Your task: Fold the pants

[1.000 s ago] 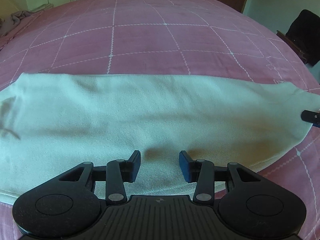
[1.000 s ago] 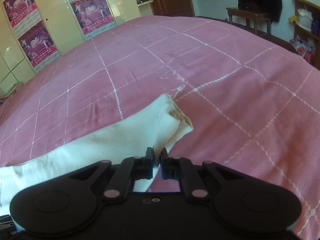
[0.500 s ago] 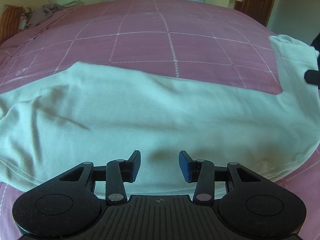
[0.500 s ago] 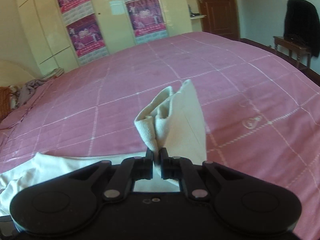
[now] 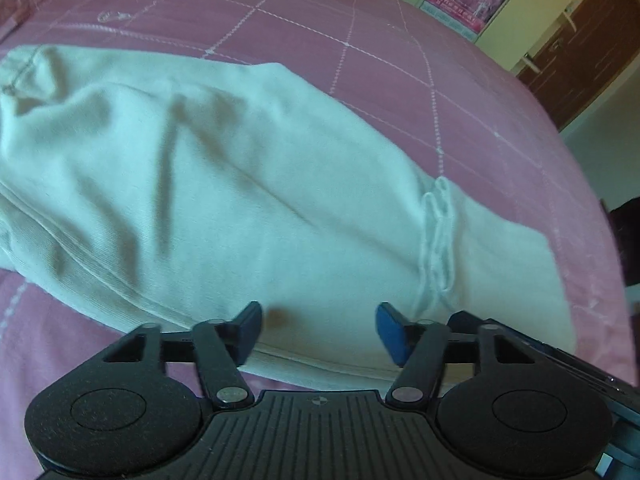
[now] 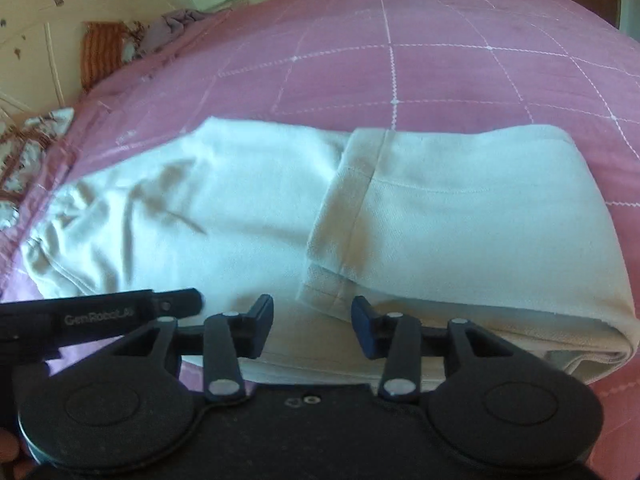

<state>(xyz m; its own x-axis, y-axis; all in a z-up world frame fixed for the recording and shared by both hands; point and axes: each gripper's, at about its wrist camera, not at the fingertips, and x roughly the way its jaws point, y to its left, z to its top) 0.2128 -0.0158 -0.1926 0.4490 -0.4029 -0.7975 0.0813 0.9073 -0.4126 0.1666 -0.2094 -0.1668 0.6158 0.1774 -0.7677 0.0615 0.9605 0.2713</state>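
Pants (image 6: 460, 216) lie on bed (image 6: 440, 60), leg end folded over right half, hem mid-frame. Right gripper (image 6: 312, 330) at lower centre before hem; left gripper (image 6: 178, 304) lower left; pillows (image 6: 100, 52) upper left.

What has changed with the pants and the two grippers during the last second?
The right gripper carried the hem end of the white cotton pants over onto the waist half, then opened and let go. The left gripper stayed open, and the pink checked bedspread is unchanged.

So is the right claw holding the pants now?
Apart. The right wrist view shows the right claw open, nothing between its jaws; the pants lie folded beyond.
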